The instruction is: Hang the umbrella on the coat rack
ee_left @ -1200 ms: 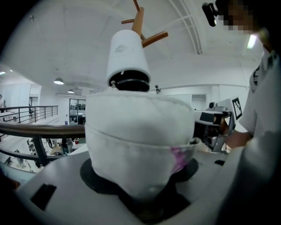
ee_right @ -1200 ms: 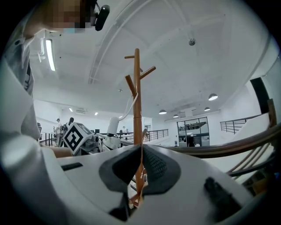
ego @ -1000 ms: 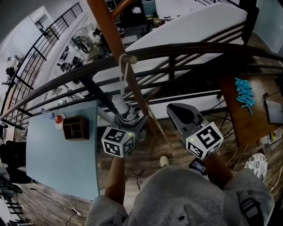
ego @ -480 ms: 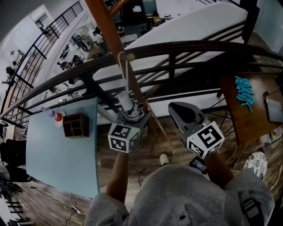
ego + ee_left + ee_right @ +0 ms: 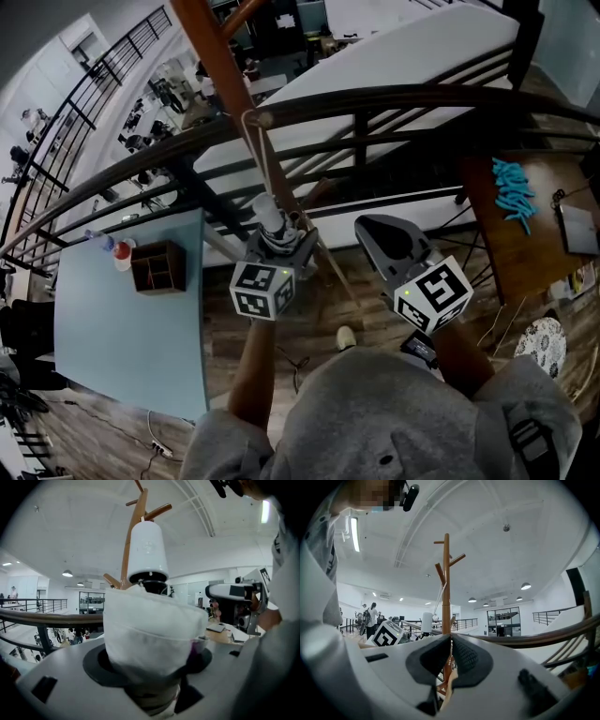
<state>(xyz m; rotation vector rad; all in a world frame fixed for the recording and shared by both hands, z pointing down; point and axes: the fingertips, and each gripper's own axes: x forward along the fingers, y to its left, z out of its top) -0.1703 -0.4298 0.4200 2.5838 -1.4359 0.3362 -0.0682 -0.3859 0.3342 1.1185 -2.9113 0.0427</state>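
Umbrella (image 5: 149,634): folded, white, held upright with the handle (image 5: 267,208) uppermost, close against the pole of the coat rack (image 5: 223,66). A thin strap (image 5: 255,159) runs from the handle up to a peg (image 5: 264,120) and appears to be looped over the peg's end. How far along the peg it sits cannot be told.

Left tool (image 5: 279,246): clamped on the bundled canopy just below the handle. Its own view shows white fabric filling the jaws. Right tool (image 5: 392,246): jaws together, nothing in them, held to the side and apart from both umbrella and pole.

Judgement: the step in hand looks like seating the strap and handing the weight over to the peg. To do it well:
- Keep the left grip firm and nudge the loop toward the root of the peg, not the tip, where it could slide off.
- Ease the umbrella down until the strap goes taut and carries the load. Only then part the jaws.
- Open wide and draw the tool back and downward, so the loose fabric does not catch and tug the loop off.
- Expect a small swing against the pole on release. The idle right tool is near enough to steady it.

Around: a dark railing (image 5: 394,94) behind the rack, a pale blue desk (image 5: 122,328) off to the left.
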